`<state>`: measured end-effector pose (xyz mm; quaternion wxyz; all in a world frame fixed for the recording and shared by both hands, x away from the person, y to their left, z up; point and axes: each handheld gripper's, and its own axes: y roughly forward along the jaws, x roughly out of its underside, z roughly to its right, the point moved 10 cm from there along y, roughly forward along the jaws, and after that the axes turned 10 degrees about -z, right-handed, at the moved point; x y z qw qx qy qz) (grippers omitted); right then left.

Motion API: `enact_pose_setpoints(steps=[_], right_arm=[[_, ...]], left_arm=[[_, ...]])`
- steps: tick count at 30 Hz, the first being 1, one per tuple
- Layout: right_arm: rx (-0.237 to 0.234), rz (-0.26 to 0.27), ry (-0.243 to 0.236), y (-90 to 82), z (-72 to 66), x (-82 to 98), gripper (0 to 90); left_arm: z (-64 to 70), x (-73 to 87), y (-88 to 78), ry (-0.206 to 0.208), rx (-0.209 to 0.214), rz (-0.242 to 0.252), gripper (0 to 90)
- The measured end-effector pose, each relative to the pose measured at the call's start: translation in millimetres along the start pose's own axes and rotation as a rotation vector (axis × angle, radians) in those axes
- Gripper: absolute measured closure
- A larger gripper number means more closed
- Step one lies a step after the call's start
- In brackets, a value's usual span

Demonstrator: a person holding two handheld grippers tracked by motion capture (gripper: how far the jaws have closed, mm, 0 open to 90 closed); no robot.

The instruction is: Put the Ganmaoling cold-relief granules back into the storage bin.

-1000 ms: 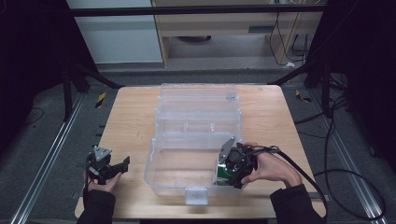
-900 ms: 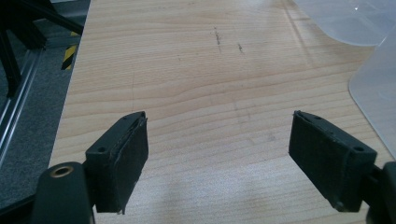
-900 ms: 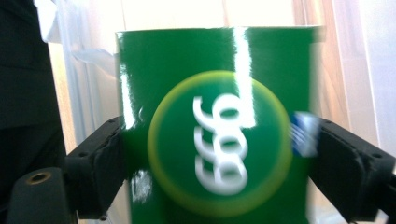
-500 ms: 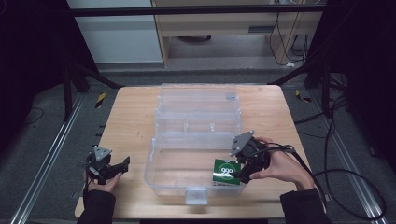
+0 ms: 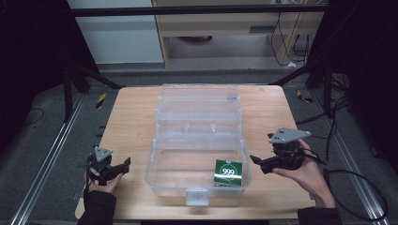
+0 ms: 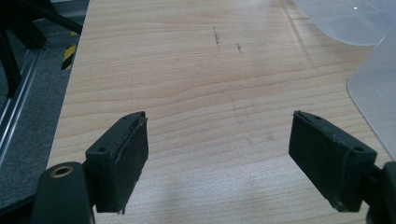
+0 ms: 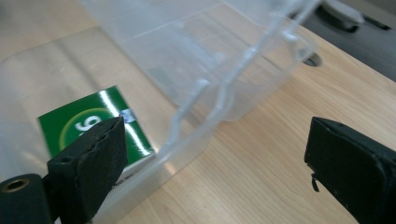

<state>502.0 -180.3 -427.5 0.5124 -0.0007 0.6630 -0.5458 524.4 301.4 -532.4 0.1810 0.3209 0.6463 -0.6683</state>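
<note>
High view: right hand-held gripper, jaws spread, has withdrawn right of the clear box, leaving the green packet inside; left hand-held gripper stays spread.

The green box carries "999" in white inside a white ring on its top face; it lies in the clear bin, at the bin's 4 o'clock corner. In the right gripper view only one "9" can be read.

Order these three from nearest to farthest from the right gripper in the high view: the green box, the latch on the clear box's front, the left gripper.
From the right gripper:
1. Green box, just to its left, inside the clear box.
2. Latch, at the front wall's middle.
3. Left gripper, across the table at its left edge.
</note>
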Motion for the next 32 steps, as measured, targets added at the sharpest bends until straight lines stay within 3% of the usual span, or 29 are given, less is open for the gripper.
enact_pose_setpoints(steps=[4,6,12,16,17,23,29,32], right_arm=[[0.047,0.052,0.132,0.6,17.3,16.0,5.9],[0.046,0.065,0.183,1.8,23.8,24.1,5.7],[0.076,0.073,0.26,8.0,38.5,43.0,5.0],[0.132,0.062,0.297,17.0,50.8,61.8,5.1],[0.145,0.063,0.338,20.8,56.6,70.1,5.0],[0.204,0.057,0.456,35.6,72.0,94.4,5.1],[0.263,0.0,0.506,48.8,82.4,117.0,4.7],[0.288,-0.032,0.496,52.9,84.7,124.6,4.1]], left_arm=[[0.5,0.2,0.3,0.001,0.002,-0.002,19.5],[0.8,0.2,0.3,0.002,0.004,-0.002,19.8],[0.5,0.1,0.2,0.001,0.011,0.0,22.2],[0.7,0.5,0.1,0.001,0.017,0.001,23.9],[0.4,0.6,0.4,0.0,0.018,0.0,24.2],[-0.9,1.8,2.2,0.003,0.016,-0.007,24.9],[-2.8,3.0,4.8,-0.002,0.014,-0.013,24.5],[-3.6,3.6,6.0,-0.002,0.013,-0.017,23.7]])
